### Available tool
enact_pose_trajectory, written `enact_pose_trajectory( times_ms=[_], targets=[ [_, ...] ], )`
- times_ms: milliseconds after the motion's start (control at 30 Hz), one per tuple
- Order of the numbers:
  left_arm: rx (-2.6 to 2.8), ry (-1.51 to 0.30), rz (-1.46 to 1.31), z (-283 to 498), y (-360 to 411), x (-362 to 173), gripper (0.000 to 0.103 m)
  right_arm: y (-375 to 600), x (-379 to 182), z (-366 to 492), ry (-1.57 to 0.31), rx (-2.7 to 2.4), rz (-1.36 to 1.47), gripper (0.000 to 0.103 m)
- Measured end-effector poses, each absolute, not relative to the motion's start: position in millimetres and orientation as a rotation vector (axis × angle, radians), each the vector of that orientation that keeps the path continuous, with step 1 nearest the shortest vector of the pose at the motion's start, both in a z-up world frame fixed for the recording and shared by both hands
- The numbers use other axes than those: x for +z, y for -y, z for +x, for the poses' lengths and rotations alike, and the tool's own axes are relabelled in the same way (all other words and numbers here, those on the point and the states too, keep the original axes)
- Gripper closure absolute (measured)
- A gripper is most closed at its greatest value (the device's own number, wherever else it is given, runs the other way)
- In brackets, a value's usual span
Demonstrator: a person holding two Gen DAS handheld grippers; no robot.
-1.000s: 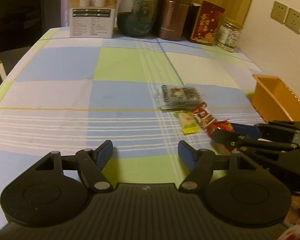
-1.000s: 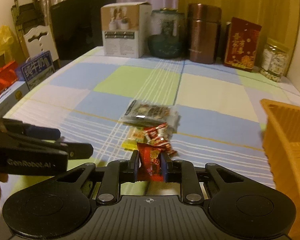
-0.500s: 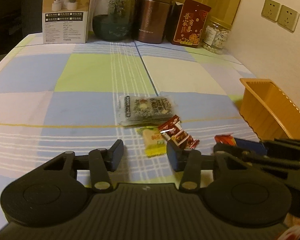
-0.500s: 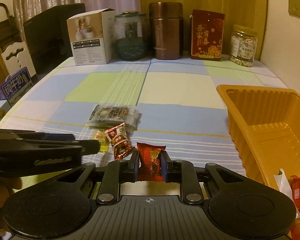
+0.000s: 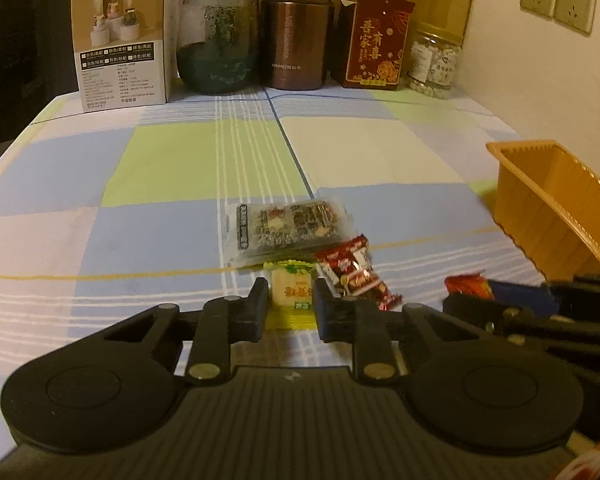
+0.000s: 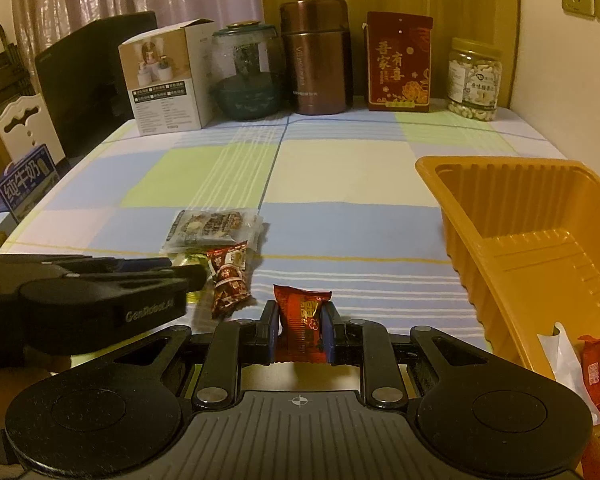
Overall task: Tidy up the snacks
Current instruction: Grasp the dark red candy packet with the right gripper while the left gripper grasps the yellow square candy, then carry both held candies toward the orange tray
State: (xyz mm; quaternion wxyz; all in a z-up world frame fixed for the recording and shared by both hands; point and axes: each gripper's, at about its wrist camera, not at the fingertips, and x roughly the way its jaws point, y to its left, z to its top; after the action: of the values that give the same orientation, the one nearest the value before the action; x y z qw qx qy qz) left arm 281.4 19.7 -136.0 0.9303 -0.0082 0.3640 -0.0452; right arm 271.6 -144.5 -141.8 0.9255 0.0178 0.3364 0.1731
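Observation:
My left gripper (image 5: 291, 300) is closing on a small yellow snack packet (image 5: 292, 294) lying on the checked tablecloth, and its pads touch the packet's sides. The right gripper (image 6: 302, 332) is shut on a red snack packet (image 6: 302, 318), held just above the cloth to the left of the orange tray (image 6: 500, 208). A clear pack of dark snacks (image 5: 284, 226) and red-brown candy packets (image 5: 352, 272) lie just beyond the yellow one. The right gripper (image 5: 500, 304) with its red packet (image 5: 466, 284) shows at the right of the left wrist view.
Along the table's far edge stand a white box (image 6: 164, 80), a glass jar (image 6: 246, 72), a brown canister (image 6: 316, 56), a red box (image 6: 398, 62) and a nut jar (image 6: 474, 76). The tray holds wrapped snacks (image 6: 596, 360) near its front corner. A wall runs along the right.
The left gripper moved right over the snack pile and its jaws came in from wide apart onto the yellow packet. The right gripper swung right with the red packet, bringing the tray into view.

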Motion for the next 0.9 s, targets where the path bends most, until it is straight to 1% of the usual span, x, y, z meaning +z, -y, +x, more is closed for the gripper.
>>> enact_pose_trajectory(
  times_ms=[200,467,900],
  targets=[
    [-0.086,-0.774,-0.025,254,-24,-128,0.083,146,-135,259,-0.688,0.361,0.029,0.081],
    [-0.077,-0.794,-0.058,199,-20,-105,0.083,152,-120,213,-0.700,0.366,0.019,0.081],
    [-0.157,-0.798,-0.051,111,12,-62,0.083,193,-73,129,-0.683,0.331,0.056,0.081]
  ],
)
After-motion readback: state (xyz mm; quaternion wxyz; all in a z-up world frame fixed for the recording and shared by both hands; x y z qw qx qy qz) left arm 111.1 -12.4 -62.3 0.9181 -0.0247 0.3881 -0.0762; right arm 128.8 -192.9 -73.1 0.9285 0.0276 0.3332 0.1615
